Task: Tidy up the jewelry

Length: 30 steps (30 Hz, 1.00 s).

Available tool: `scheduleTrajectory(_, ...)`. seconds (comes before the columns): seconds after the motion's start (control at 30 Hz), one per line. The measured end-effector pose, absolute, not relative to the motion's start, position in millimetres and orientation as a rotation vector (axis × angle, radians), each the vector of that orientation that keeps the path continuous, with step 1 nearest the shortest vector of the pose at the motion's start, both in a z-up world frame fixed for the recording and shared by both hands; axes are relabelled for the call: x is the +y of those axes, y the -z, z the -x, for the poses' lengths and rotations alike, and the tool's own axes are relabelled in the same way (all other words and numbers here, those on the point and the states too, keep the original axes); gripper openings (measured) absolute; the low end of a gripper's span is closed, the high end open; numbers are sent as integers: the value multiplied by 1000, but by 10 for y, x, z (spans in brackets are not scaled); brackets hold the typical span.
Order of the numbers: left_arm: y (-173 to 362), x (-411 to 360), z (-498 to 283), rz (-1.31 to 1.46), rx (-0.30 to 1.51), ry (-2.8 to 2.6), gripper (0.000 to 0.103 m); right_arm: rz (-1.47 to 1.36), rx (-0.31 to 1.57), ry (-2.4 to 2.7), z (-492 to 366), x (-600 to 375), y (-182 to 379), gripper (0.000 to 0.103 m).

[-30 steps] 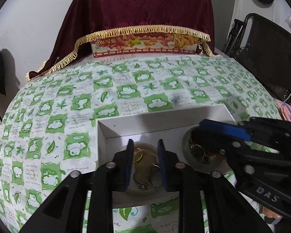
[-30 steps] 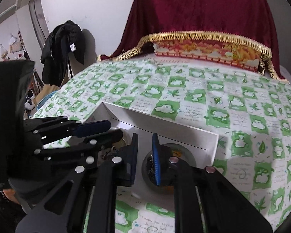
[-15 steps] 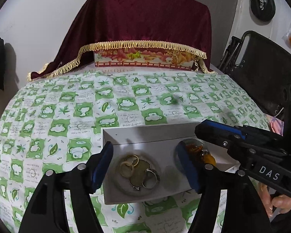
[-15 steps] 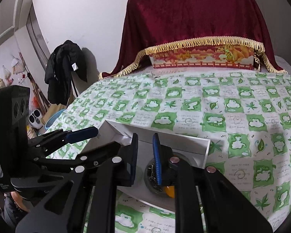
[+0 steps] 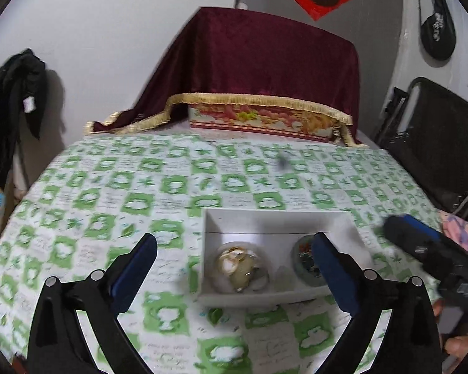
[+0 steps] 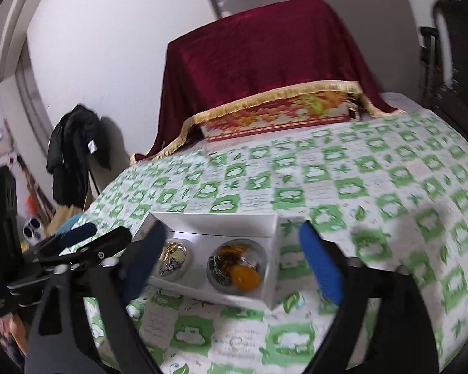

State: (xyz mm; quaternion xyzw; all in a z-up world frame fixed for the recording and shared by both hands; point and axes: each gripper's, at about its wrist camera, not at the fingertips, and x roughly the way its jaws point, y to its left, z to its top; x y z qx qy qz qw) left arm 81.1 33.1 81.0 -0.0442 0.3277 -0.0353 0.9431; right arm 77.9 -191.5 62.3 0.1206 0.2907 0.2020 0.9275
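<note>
White card makes up the shallow rectangular box (image 5: 277,224) that sits on our desk (image 5: 109,193), its thin walls upright and its top open. Inside it lie two round, glassy dishes side by side. The left dish (image 5: 238,269) carries gold-coloured rings and a silvery band heaped together; the right dish (image 6: 237,265) carries a dark, tangled chain and a smooth amber-orange bead (its exact shape is lost to blur). A soft cloth printed in green and white squares, with leaves and little animal outlines, covers the desk.

Our left gripper (image 5: 234,269) has just been opening, and its blue-padded fingers (image 5: 134,268) now stand wide apart; they straddle the near part of the box without touching it or anything in it. Our right gripper (image 6: 231,258) has likewise just been opening and is spread just as wide, its blue pads either side of the box and nothing pressed between them. Both have hard black plastic arms with small metal rivets.

At the far edge of the desk a deep red velvet drape (image 6: 259,59) with a gold fringe falls over a boxy form, and a carton (image 5: 259,120) printed in red and yellow shows beneath the fringe. Dark clothing (image 6: 73,152) hangs limp by the pale wall.
</note>
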Motion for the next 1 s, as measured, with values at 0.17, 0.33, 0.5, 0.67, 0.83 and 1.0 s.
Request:
scheduleTrajectory(0.17,-827,342,-600,75,644,21,100,-201,638,-381,-628,-1913,-561,98)
scheduleTrajectory(0.33,-870,332,-491,29,614,-16,100,-141,678,-351,-561,-1874,-502,98)
scheduleTrajectory(0.5,-810,435,-522,86,634,-59,100,-110,714,-314,-563,-1852,-410,98)
scheduleTrajectory(0.67,-765,480,-553,79,677,-88,100,-60,758,-306,-584,-1754,-331,98)
scheduleTrajectory(0.83,-786,444,-530,37,683,-96,100,-72,754,-333,-560,-1730,-329,98)
scheduleTrajectory(1.0,-826,442,-489,24,660,-117,100,-90,783,-336,-589,-1736,-289,98)
